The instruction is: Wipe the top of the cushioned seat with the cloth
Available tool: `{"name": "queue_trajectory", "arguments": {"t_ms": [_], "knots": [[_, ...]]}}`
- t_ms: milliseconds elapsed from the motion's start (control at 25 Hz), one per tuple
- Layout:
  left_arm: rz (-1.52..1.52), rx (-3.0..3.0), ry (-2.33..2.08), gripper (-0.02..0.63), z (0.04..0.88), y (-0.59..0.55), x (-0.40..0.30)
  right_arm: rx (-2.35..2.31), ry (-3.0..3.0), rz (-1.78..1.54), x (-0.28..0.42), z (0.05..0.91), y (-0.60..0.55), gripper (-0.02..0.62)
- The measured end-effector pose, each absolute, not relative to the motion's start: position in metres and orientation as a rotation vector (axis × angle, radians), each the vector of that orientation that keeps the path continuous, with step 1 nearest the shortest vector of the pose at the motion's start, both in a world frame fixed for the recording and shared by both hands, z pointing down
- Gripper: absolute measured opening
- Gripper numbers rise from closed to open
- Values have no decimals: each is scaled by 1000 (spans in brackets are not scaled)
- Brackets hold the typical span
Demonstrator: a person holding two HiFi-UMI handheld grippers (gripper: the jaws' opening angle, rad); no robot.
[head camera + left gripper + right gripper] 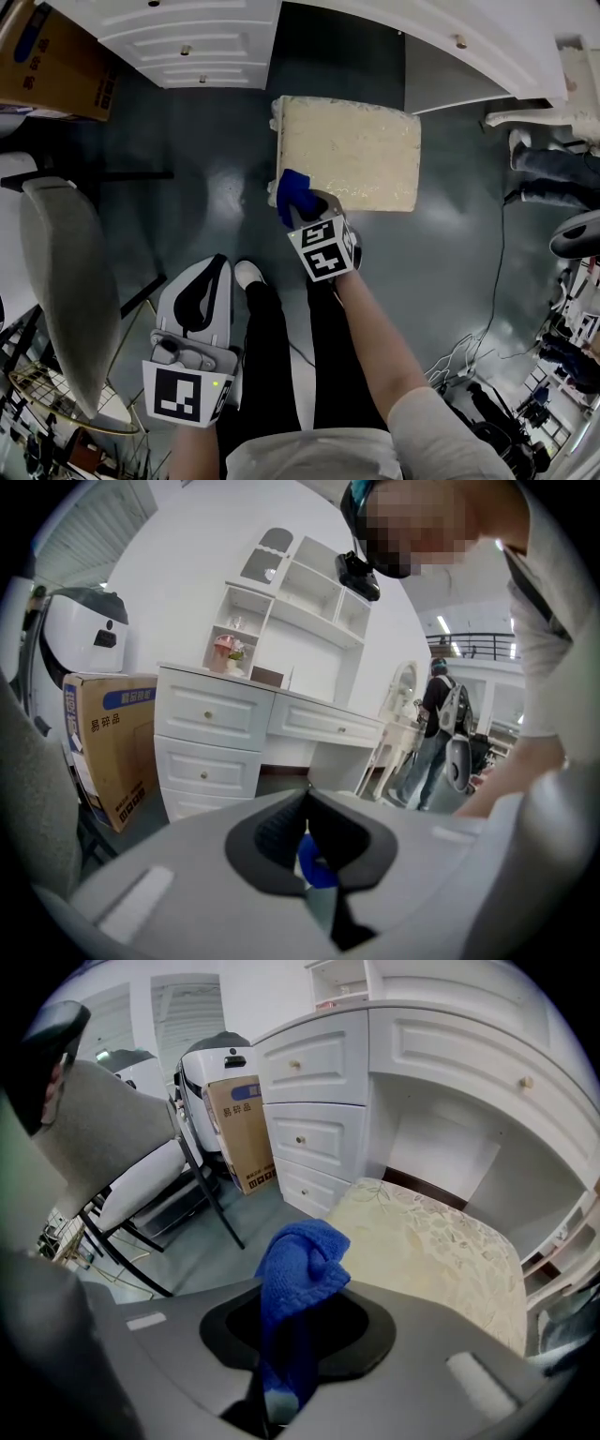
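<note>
Cushioned seat (352, 155) is the cream, square-topped one on the floor in front of the white desk (187, 37). By my read the wiping hasn't really got going, so pretty much the whole top is left to do.

Going left to right: one grey chair (61, 281) at the far left and one cardboard box (56, 56) up in the corner. Then comes the left gripper (217, 272), held low and well away from the seat, jaws together with nothing in them. Next, the right gripper (305, 214) is clamped on the one blue cloth (292, 192), which bunches up past the jaw tips right at the seat's near left edge. Can't tell if it's actually touching the fabric.

So the count: one seat, one cloth, two grippers.
</note>
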State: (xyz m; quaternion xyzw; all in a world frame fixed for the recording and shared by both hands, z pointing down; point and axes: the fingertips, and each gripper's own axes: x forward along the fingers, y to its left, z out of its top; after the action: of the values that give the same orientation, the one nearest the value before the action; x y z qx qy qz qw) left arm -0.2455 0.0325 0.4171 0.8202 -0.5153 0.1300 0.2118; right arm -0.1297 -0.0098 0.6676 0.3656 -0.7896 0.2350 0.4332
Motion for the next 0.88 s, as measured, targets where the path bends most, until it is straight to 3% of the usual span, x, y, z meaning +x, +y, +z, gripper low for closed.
{"name": "queue_trajectory", "arguments": {"t_ms": [880], "knots": [[313, 2470, -1305, -2, 330, 11, -158, 1062, -2097, 577, -56, 488, 15, 89]]}}
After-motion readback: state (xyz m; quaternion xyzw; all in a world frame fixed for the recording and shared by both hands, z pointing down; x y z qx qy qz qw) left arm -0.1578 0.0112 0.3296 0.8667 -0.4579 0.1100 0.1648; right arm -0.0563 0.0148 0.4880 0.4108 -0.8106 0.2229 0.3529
